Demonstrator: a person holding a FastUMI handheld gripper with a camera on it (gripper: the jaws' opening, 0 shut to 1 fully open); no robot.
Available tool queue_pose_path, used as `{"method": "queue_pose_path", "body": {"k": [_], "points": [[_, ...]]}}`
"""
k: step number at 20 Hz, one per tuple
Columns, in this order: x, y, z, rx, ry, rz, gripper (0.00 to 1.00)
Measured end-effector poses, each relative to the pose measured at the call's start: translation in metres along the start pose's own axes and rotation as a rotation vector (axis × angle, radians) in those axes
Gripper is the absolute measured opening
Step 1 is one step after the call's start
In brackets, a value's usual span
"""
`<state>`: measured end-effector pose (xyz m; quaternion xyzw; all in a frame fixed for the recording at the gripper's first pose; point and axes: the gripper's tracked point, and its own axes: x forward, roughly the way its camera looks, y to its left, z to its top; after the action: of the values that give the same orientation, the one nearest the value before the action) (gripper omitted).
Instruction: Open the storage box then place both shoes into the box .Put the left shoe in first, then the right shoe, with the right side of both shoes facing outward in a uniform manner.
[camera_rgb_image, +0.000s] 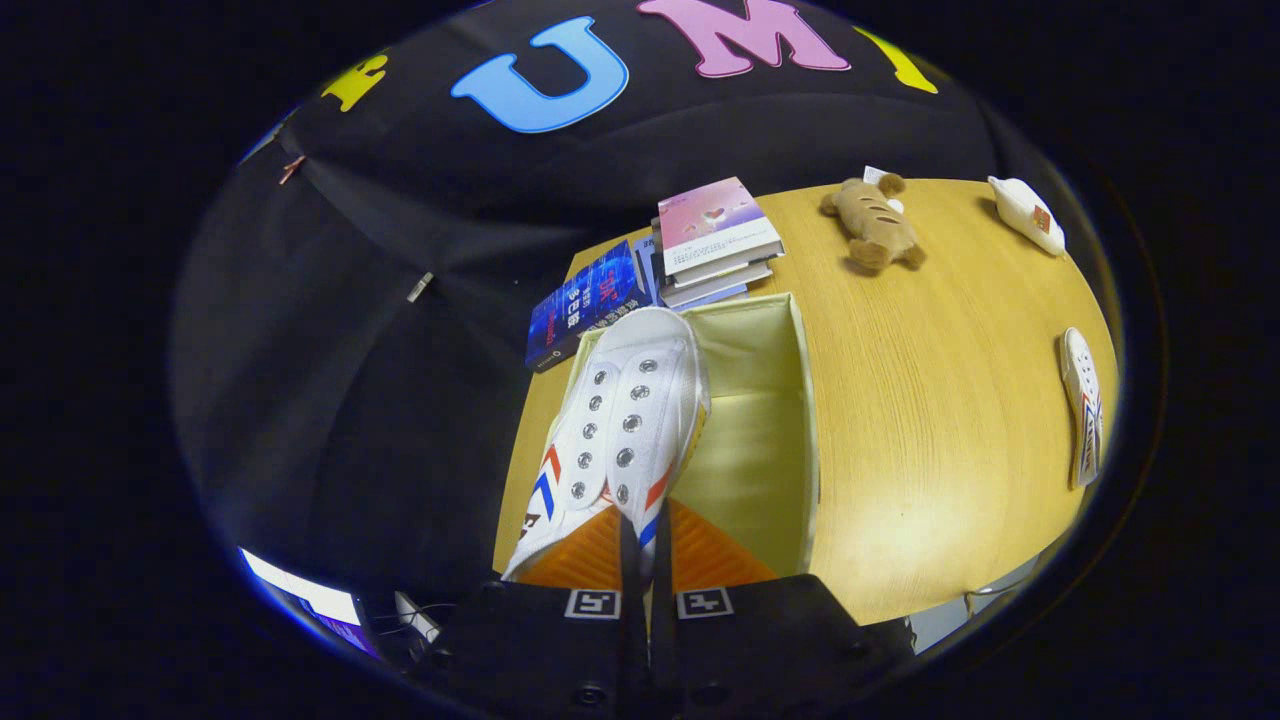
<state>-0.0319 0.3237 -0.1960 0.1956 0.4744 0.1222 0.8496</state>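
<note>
Gripper (645, 555) fingers pinch a white sneaker (625, 420) over the open storage box (800, 400); stacked books (715, 240) sit just beyond, the other shoe (1083, 405) well apart on the table (930, 420).

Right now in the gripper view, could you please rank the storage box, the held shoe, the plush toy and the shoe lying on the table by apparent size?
1. storage box
2. held shoe, pinched by the tongs and nearest the camera, so it looks enlarged
3. plush toy and shoe lying on the table: about alike

white canvas shoe with red and blue stripes (625, 420): toe forward, over box's left wall | open cream fabric storage box (770, 450): on desk | second matching shoe (1083, 405): on its side, well apart right
</note>
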Motion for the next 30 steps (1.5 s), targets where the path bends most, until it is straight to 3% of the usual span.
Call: {"method": "queue_pose_path", "body": {"k": [8,11,12,13,16,18,25,30], "points": [[0.045,-0.005,-0.021,-0.028,0.081,-0.111,0.06],[0.054,0.005,-0.020,-0.037,0.089,-0.061,0.11],[0.047,0.014,-0.016,-0.032,0.075,-0.028,0.27],[0.044,0.019,-0.008,-0.038,0.050,-0.009,0.32],[0.023,0.010,0.013,-0.139,-0.029,-0.023,0.90],[-0.001,-0.002,0.024,-0.183,-0.084,-0.031,0.98],[-0.078,-0.101,0.049,-0.262,-0.187,-0.142,0.99],[-0.117,-0.189,0.053,-0.213,-0.197,-0.222,0.99]]}}
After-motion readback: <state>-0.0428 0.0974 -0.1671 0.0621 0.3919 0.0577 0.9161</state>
